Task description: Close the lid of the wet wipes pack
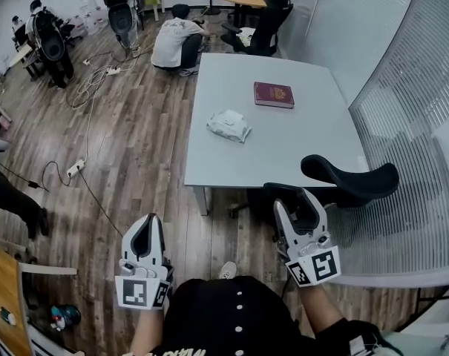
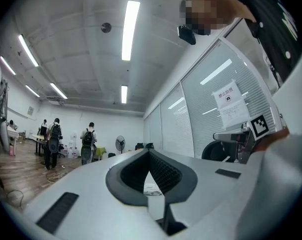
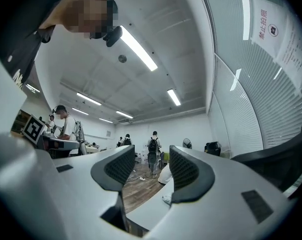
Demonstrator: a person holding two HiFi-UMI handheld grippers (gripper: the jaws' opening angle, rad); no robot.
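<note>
The right gripper (image 1: 294,200), jaws apart and empty, hangs at lower right. The left gripper (image 1: 145,225), jaws together, is at lower left. The wet wipes pack (image 1: 228,125) lies well apart on the grey table (image 1: 313,143), upper centre, seemingly nearer the right.

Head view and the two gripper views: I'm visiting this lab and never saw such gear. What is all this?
No robot: a person holds a two-jaw tool in each hand. The head view looks down from a camera on their head; the other two cameras ride on the tools, looking along the jaws. The left tool is shut, the right tool open; neither holds anything. Ahead, on the grey table, lie a wet wipes pack and a red book.
</note>
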